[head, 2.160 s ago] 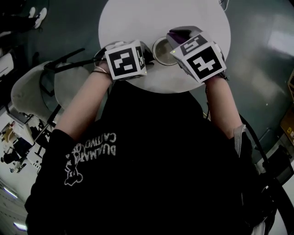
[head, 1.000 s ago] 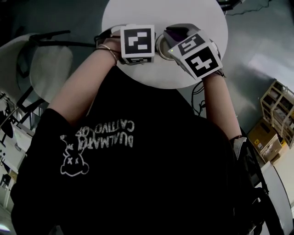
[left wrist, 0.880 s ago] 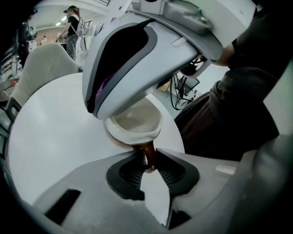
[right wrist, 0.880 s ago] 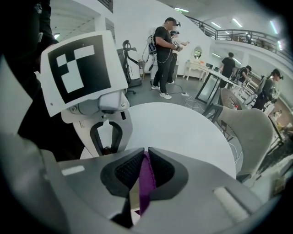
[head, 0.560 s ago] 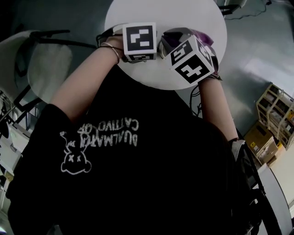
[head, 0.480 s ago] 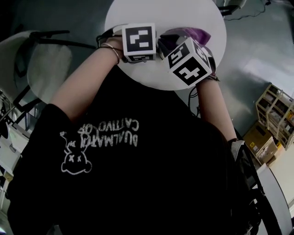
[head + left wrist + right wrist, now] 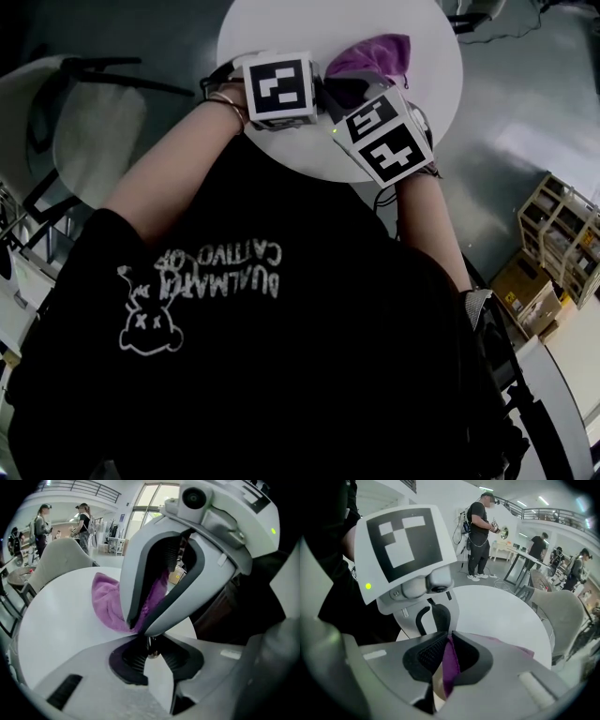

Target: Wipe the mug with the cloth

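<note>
— Since both tools crowd the near edge, what does each one have?

— Nearest, the right tool (image 7: 449, 637) is pinching a fold of the purple cloth (image 7: 451, 663). A pale beige edge that I take for the mug (image 7: 437, 684) sits against that fold between the pads (image 7: 428, 655). The left tool (image 7: 150, 645) is nearly closed on a thin pale wall, most likely the mug's side at the rim.

— So where is the mug?

— Caught between the two tools over the near side of the tabletop (image 7: 497, 611). In the head view the marker cubes cover almost all of it.

— How will it handle?

— It looks hard, stiff and smooth, so I judge it slippery under ribbed pads and liable to chip if dropped. A grip across the wall just under the rim looks soundest. The cloth is the opposite: light, limp and fluffy. Any bunched fold gives a hold, and it should mould round the curve.

— And further out?

— The loose rest of the cloth trails across the round, matt white tabletop. Beyond stand a pale moulded shell chair (image 7: 562, 616) and several people (image 7: 480, 536) in a bright hall.
</note>
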Tool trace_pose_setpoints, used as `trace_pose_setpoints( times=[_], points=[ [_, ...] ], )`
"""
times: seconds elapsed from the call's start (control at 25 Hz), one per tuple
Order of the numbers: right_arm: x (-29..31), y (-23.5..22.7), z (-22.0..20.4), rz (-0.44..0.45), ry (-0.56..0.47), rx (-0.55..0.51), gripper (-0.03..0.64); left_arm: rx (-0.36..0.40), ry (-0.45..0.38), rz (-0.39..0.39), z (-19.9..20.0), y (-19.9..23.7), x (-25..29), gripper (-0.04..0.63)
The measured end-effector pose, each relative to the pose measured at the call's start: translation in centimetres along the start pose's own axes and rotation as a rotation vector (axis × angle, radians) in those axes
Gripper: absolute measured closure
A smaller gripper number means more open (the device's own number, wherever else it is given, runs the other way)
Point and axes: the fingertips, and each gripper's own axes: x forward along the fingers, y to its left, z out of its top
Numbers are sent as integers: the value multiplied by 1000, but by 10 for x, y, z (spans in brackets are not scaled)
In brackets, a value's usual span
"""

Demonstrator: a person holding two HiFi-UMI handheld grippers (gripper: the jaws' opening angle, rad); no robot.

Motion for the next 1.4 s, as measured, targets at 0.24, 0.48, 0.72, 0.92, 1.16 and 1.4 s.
trace_pose_setpoints(
  times=[0.24, 0.48, 0.72, 0.92, 1.16, 1.4],
  points=[
    [0, -6, -1, -4, 2, 55, 589, 9, -15, 20, -8, 2, -1, 526],
    [6, -9, -2, -3, 79, 101, 589, 42, -37, 23, -9, 1, -1, 528],
    [6, -21, -6, -21, 198, 47, 589, 72, -109, 6, 5, 4, -2, 529],
    [18, -19, -1, 37, 306, 68, 589, 116, -100, -37, -5, 7, -8, 529],
    [25, -20, 3, 122, 328, 258, 588, 225, -45, -127, -15, 6, -14, 528],
    [29, -19, -2, 164, 347, 396, 589, 297, -14, -170, -21, 2, -13, 528]
  ],
)
